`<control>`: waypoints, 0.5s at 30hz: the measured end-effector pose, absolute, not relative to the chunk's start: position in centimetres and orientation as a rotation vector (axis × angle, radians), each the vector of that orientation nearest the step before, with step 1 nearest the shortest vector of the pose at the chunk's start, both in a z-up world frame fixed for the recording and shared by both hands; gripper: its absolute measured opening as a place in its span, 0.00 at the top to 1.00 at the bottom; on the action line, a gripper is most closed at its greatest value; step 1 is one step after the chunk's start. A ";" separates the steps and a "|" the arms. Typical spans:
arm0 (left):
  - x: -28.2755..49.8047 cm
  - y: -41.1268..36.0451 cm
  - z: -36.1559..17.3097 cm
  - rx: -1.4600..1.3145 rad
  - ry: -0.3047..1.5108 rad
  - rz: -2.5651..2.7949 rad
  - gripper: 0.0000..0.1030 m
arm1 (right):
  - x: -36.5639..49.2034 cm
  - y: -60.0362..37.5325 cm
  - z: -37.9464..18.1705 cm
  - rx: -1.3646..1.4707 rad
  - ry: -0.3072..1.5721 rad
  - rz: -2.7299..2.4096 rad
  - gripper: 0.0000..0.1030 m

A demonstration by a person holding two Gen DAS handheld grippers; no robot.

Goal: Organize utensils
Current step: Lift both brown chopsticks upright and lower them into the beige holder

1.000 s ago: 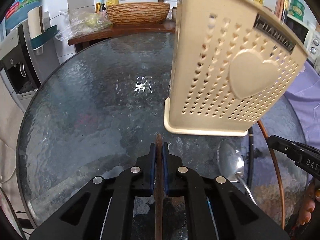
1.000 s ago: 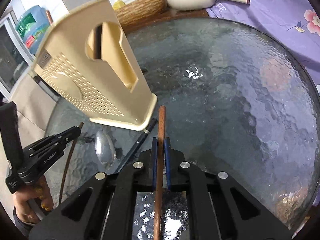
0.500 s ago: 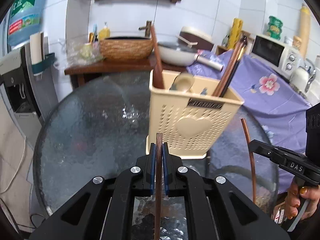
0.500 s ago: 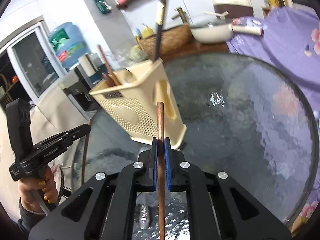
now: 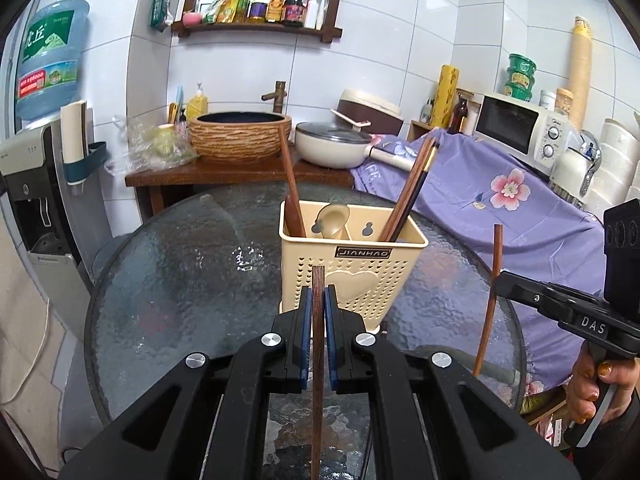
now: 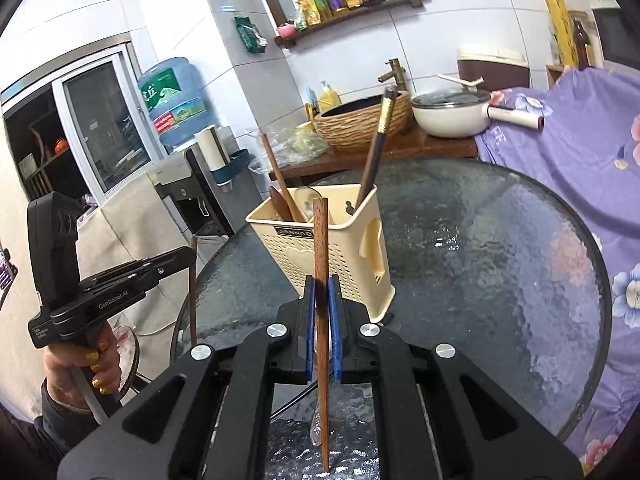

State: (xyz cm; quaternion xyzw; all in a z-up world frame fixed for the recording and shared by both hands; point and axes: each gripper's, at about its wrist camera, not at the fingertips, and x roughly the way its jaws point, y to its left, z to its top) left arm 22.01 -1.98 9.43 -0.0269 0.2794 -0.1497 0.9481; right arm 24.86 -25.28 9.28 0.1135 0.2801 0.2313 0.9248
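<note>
Fingers either side of chopstick

White tiled walls are seen behind a round glass table; a wooden shelf is mounted above.

Cream perforated utensil holder with heart motif, reddish-brown chopstick, purple floral cloth, dark pebbled-glass table.

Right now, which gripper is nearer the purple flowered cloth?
Right. The right gripper hangs at the table edge beside the purple flowered cloth; the left gripper faces the caddy, with the cloth farther off to its right.
</note>
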 end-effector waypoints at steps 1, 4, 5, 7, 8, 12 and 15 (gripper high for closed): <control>21.9 -1.8 9.6 -0.055 0.563 -0.309 0.94 | 24.8 -25.2 9.5 0.231 0.573 0.478 0.93; 21.2 -1.8 10.4 -0.058 0.544 -0.322 0.94 | 24.4 -25.3 10.2 0.230 0.566 0.496 0.93; 21.0 -1.6 10.5 -0.059 0.540 -0.326 0.94 | 24.2 -25.3 10.5 0.231 0.563 0.499 0.93; 20.7 -1.5 11.0 -0.062 0.531 -0.339 0.94 | 23.9 -25.3 11.0 0.234 0.552 0.508 0.93; 20.5 -1.5 11.2 -0.067 0.525 -0.344 0.94 | 23.8 -25.4 11.3 0.233 0.548 0.511 0.93; 20.4 -1.4 11.9 -0.081 0.506 -0.352 0.94 | 23.6 -25.2 12.2 0.225 0.534 0.515 0.93; 20.4 -1.4 12.5 -0.095 0.501 -0.368 0.94 | 23.7 -25.1 12.7 0.223 0.530 0.518 0.93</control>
